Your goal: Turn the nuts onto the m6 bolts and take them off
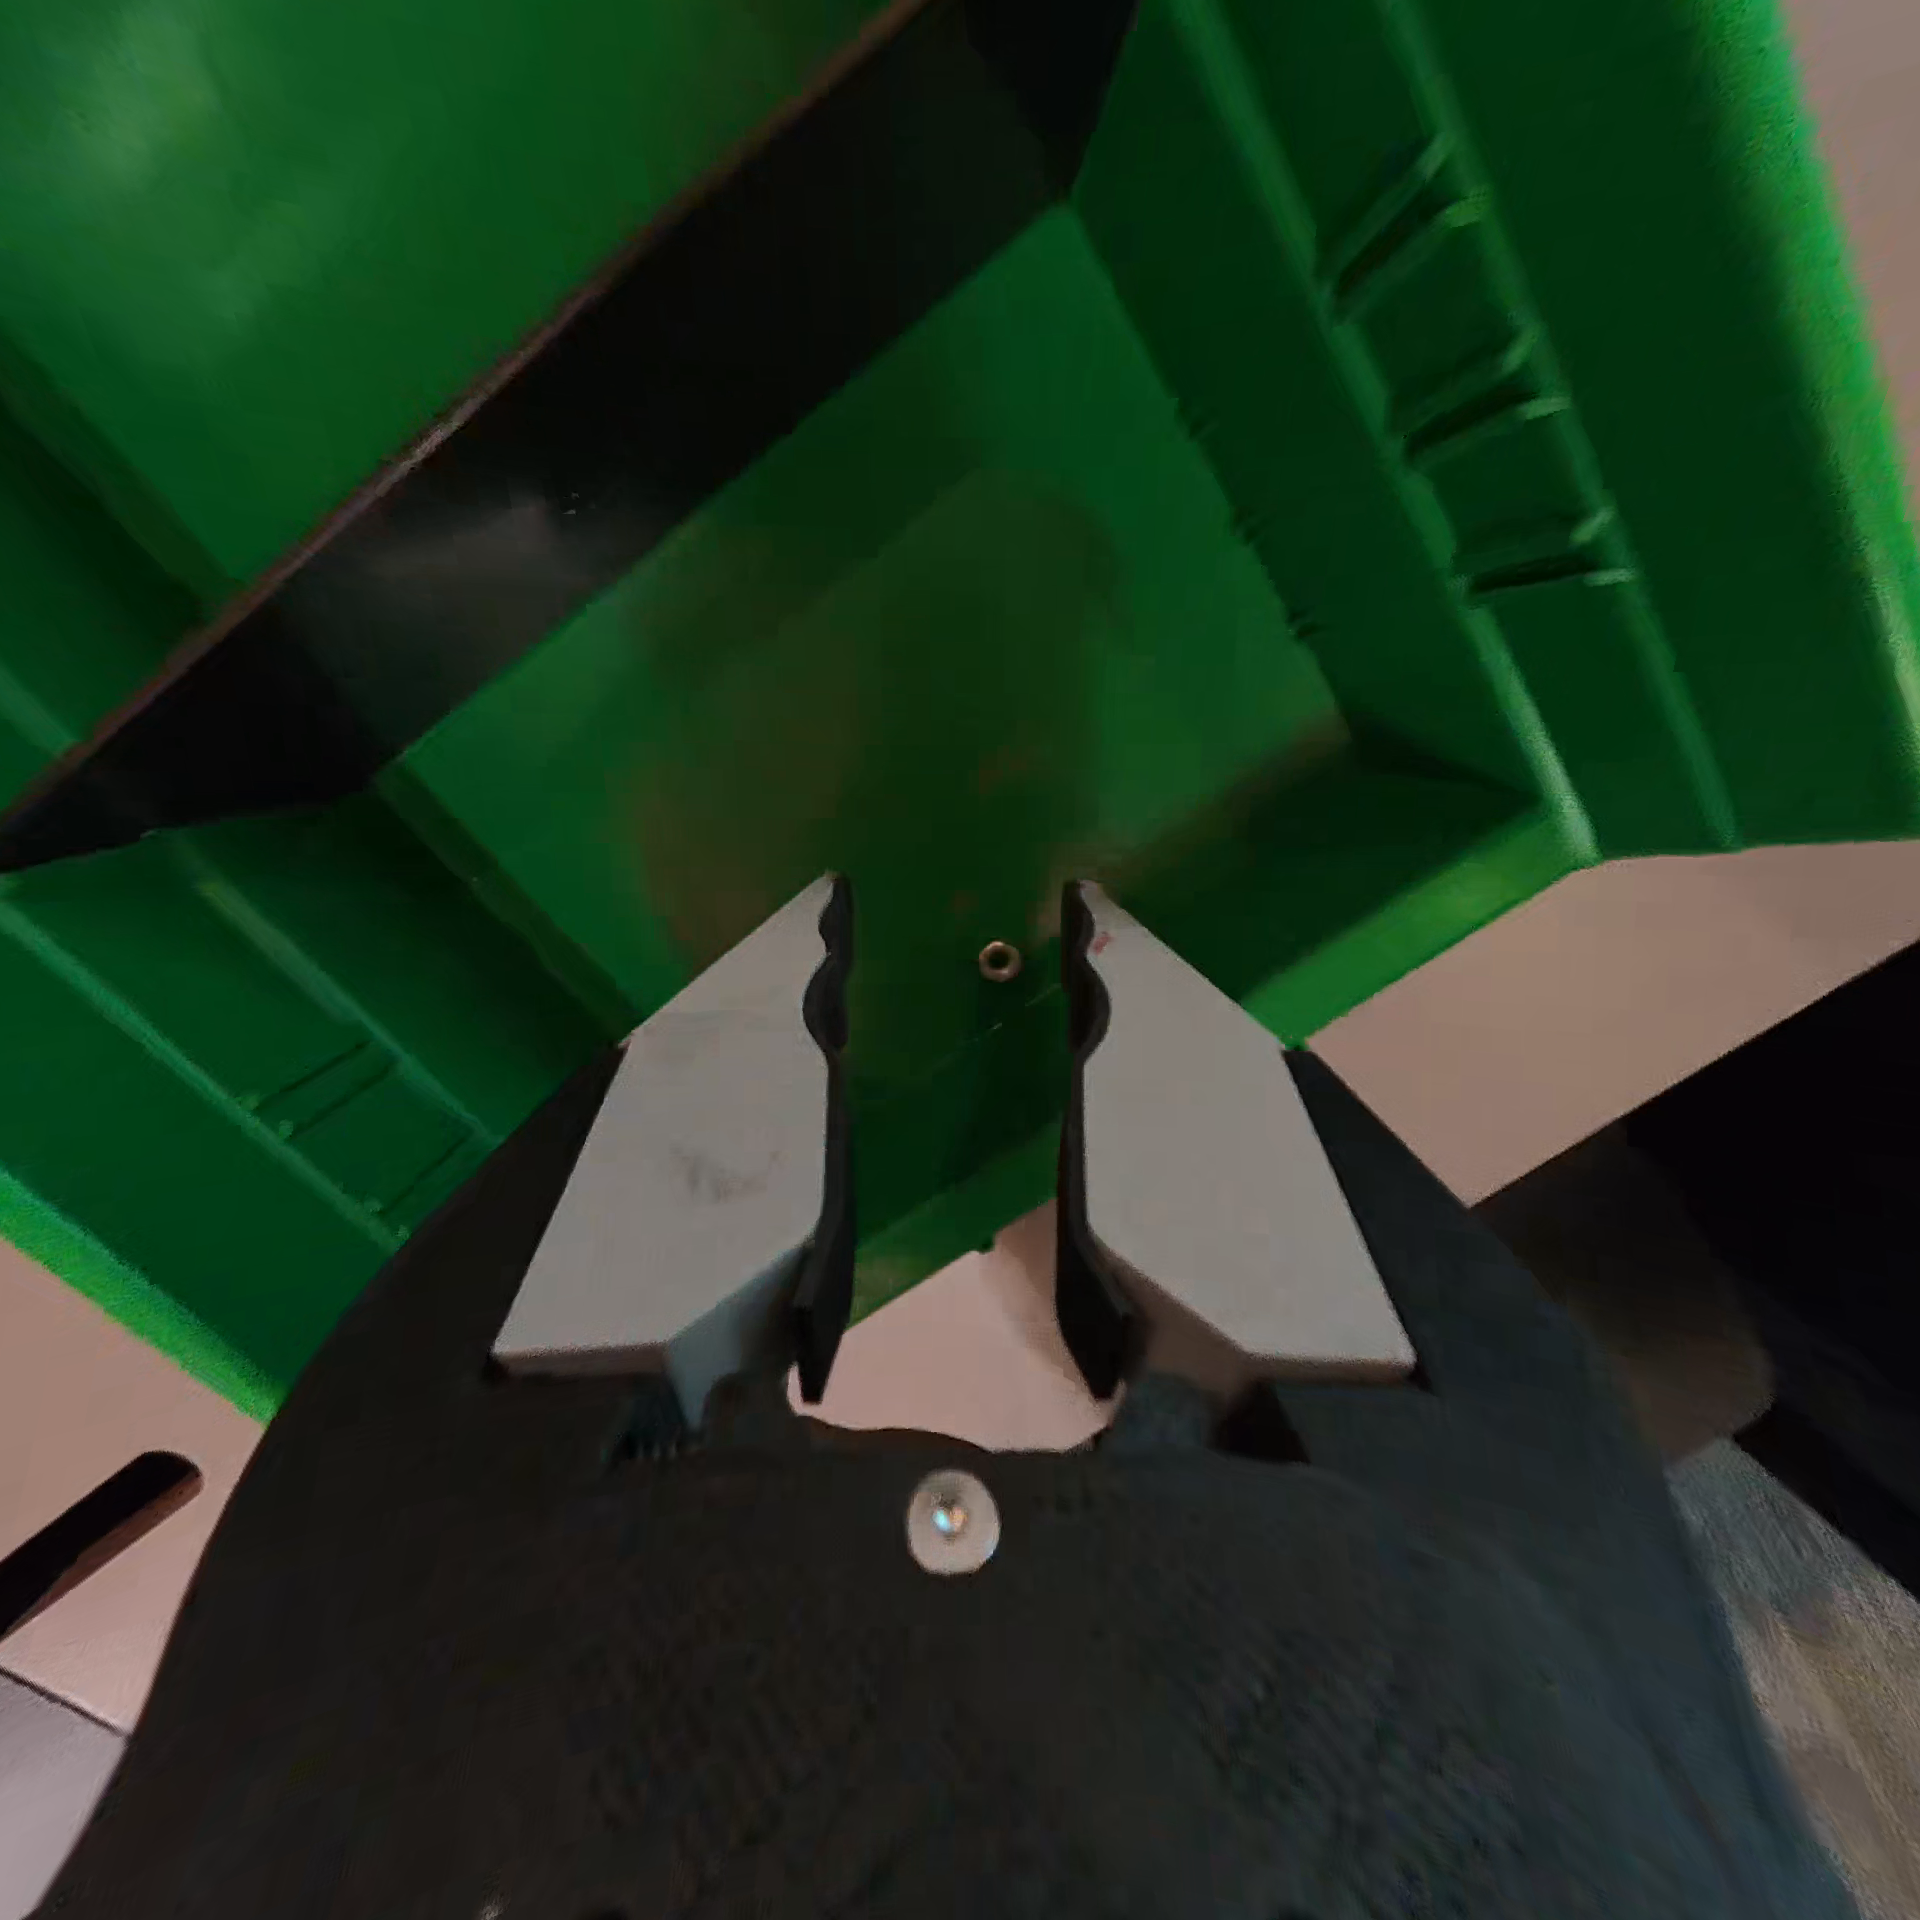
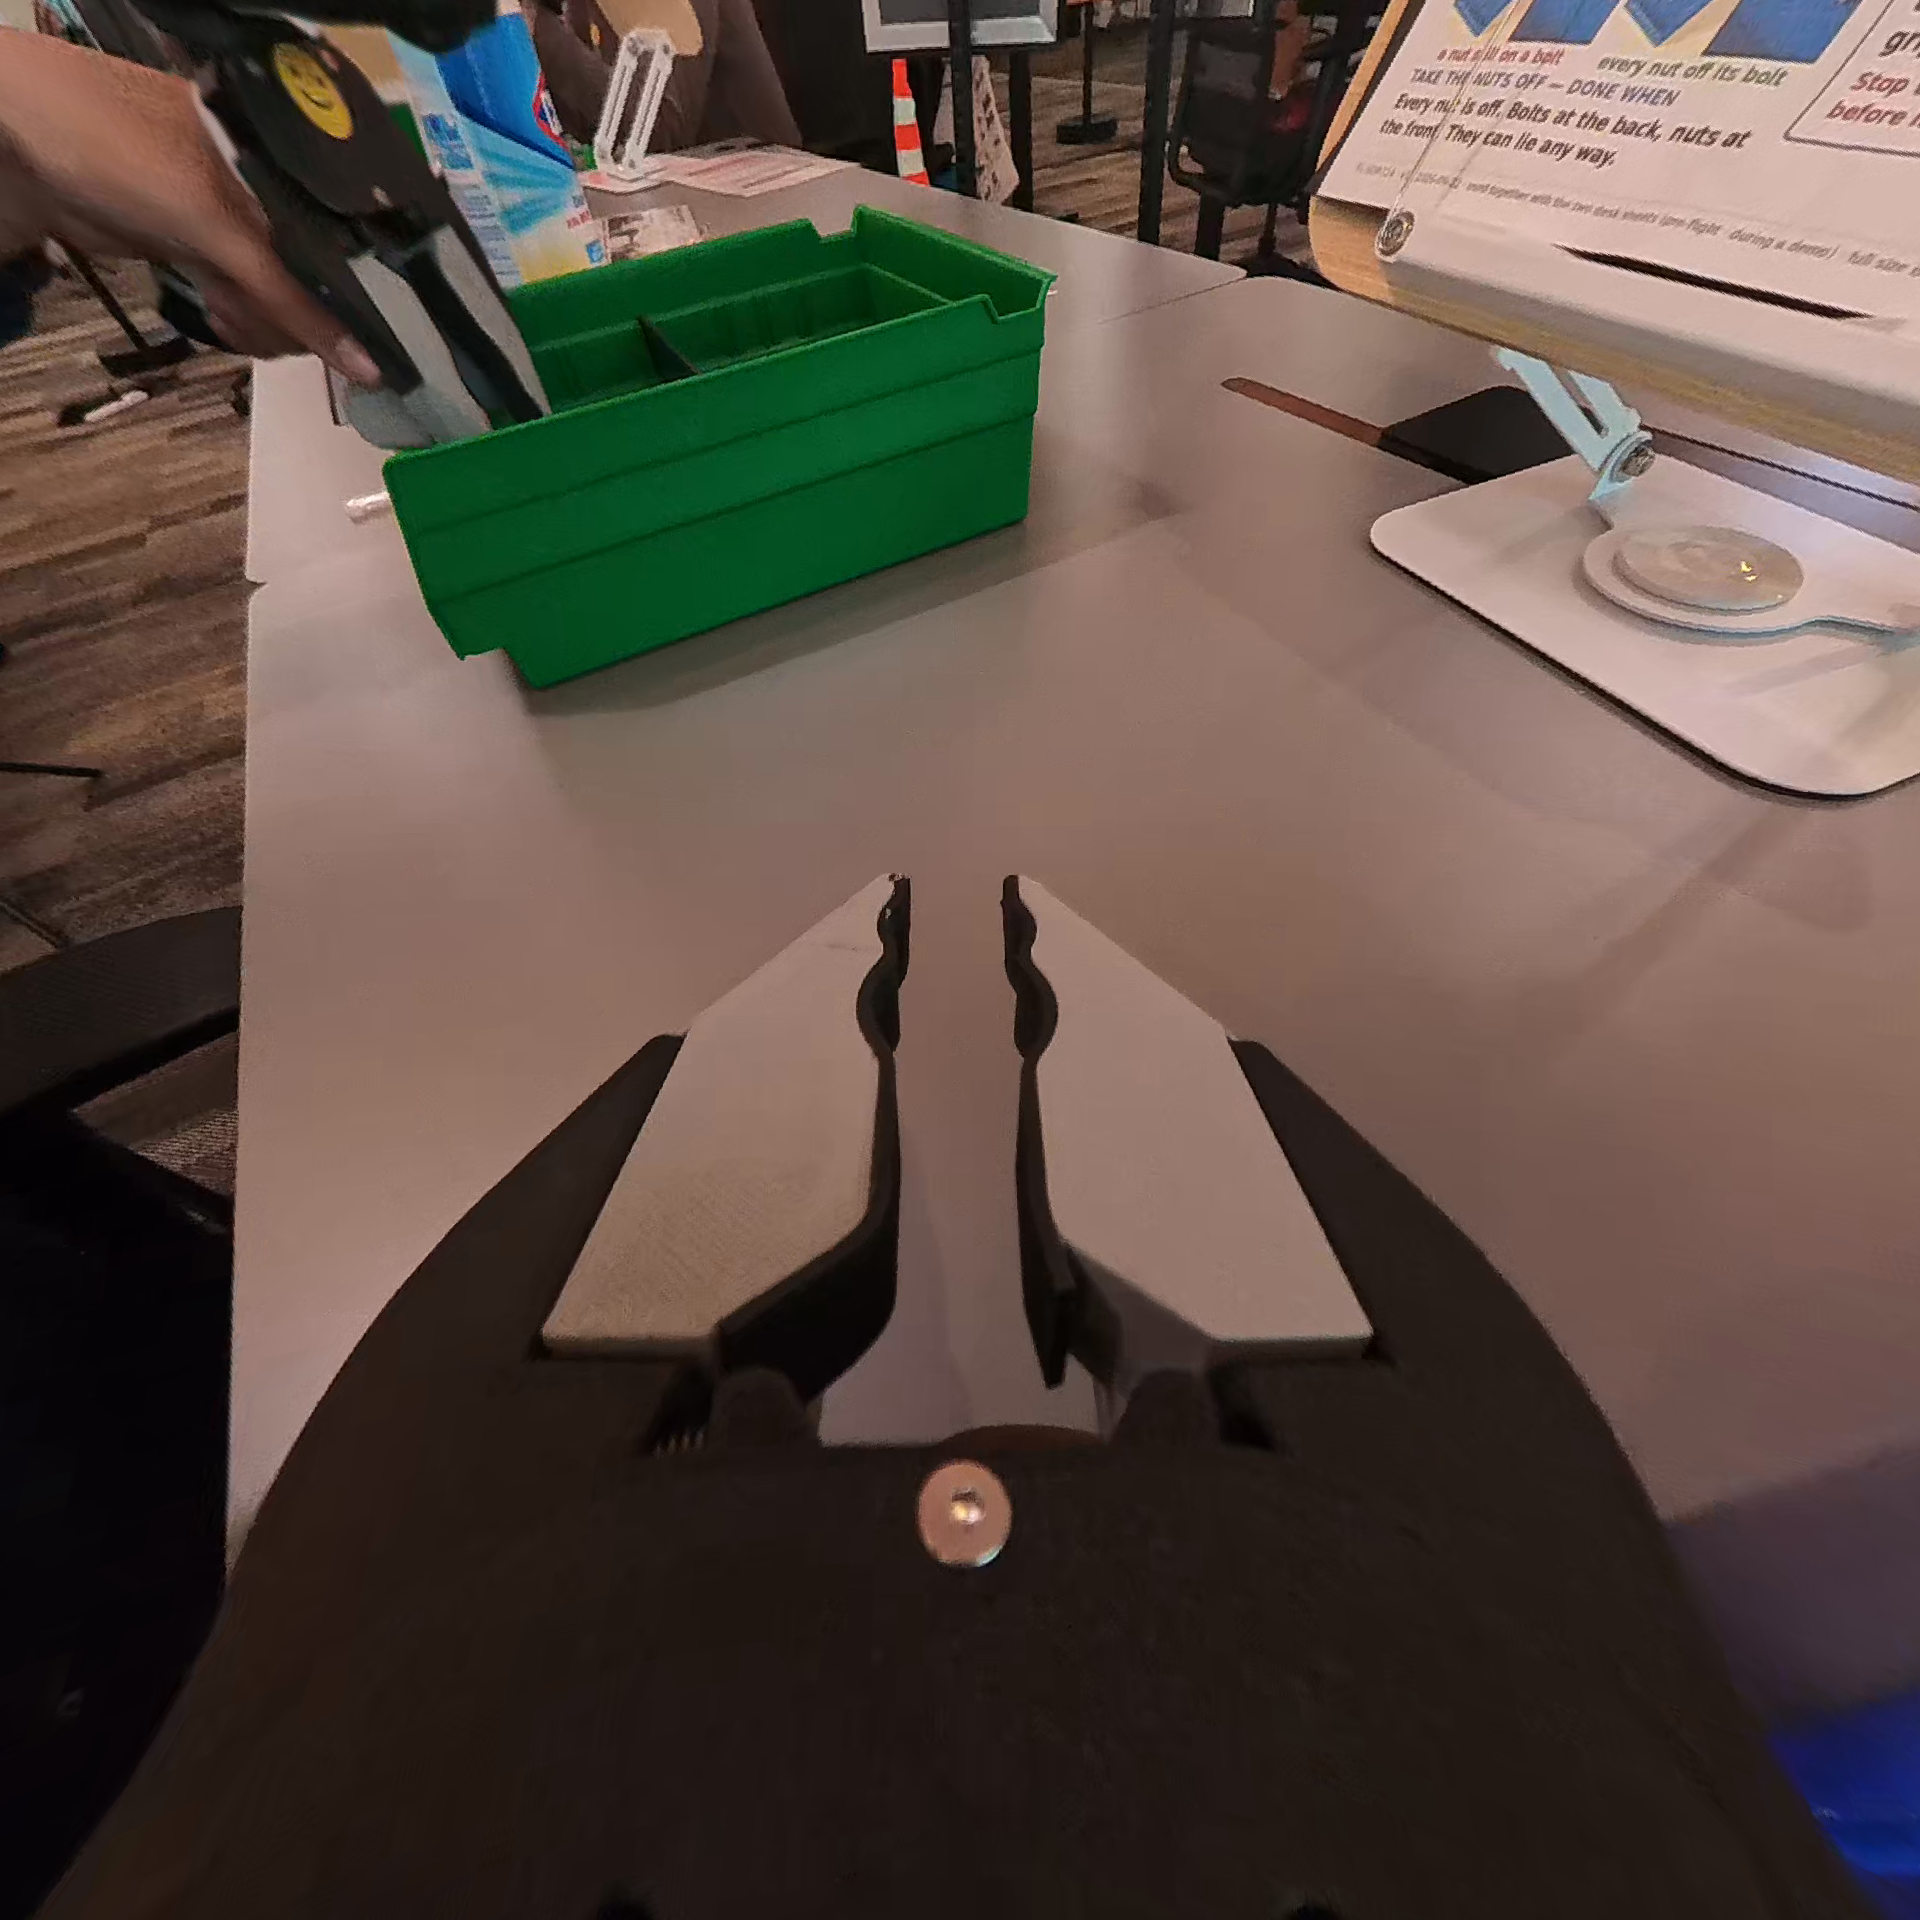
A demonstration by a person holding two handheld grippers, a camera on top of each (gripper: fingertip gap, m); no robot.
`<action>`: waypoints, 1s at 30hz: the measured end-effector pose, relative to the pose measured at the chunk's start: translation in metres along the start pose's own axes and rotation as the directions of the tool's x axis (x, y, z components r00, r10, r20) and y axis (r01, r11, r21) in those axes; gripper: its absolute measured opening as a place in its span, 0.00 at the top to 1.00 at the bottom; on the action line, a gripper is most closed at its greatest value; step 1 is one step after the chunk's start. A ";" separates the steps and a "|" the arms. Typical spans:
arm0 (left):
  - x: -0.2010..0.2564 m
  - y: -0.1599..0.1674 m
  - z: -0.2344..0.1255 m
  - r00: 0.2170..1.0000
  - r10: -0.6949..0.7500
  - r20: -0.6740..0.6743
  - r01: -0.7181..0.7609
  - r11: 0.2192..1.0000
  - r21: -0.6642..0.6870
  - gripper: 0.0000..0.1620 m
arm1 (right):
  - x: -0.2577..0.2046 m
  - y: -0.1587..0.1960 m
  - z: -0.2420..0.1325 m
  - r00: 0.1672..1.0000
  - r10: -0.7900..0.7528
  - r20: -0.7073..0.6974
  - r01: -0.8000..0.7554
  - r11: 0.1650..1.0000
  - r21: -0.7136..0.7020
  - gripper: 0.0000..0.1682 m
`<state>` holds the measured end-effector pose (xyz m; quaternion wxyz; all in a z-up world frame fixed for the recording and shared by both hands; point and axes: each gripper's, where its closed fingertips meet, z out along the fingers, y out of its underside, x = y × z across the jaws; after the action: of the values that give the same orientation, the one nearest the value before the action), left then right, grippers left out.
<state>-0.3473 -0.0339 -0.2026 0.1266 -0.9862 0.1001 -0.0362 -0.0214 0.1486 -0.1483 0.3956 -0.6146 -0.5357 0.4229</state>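
The big grey bench [image 2: 1247,831] holds everything. On its far left part sits a green bin [image 2: 727,520], with a black wall [image 1: 644,416] inside that splits it into parts. To the right stands a white stand [image 2: 1662,644] with a printed sheet [image 2: 1662,156] leaning on top.

The right tool [image 2: 956,894] hangs low over the bare middle of the bench, well apart from the bin. Its two fingers [image 2: 769,1143] have a small gap between them, so it is open a little, and it holds nothing and touches nothing.

The left tool [image 1: 956,904] is held by a hand [image 2: 156,208] at the near left corner of the bin, and it points down into the bin. Its fingers [image 1: 707,1143] are apart (a wider gap than the right one) and nothing is between them.

One tiny nut [image 1: 1000,958] lies flat on the green floor of the bin, in the part closest to the left tool. It shows in the gap near the tool's tips, a bit closer to the right finger. I cannot tell if the tips touch the floor. The nut is loose, with no bolt in it.
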 end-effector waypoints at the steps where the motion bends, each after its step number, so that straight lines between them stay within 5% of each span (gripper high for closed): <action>1: -0.001 0.002 0.004 1.000 0.005 -0.012 -0.006 0.999 -0.031 0.76 | 0.000 0.001 0.001 1.000 0.007 0.005 -0.007 1.000 -0.006 0.91; 14: 0.000 0.035 0.021 0.994 0.104 -0.040 -0.111 0.948 -0.299 0.77 | -0.003 0.001 0.002 0.997 0.048 0.055 -0.047 0.999 -0.018 0.91; 20: -0.013 0.026 0.028 0.989 0.132 0.063 -0.109 0.951 -0.288 0.88 | -0.006 0.000 0.001 0.999 0.020 0.048 -0.019 1.000 -0.017 0.91; 30: -0.017 0.034 0.011 0.992 0.098 0.075 -0.075 0.961 -0.265 0.80 | -0.009 -0.002 -0.001 0.999 -0.006 0.038 0.006 1.000 -0.006 0.91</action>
<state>-0.3688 -0.0602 -0.2227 0.0008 -0.9896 0.1413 0.0261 -0.0217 0.1397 -0.1452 0.3846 -0.6059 -0.5465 0.4316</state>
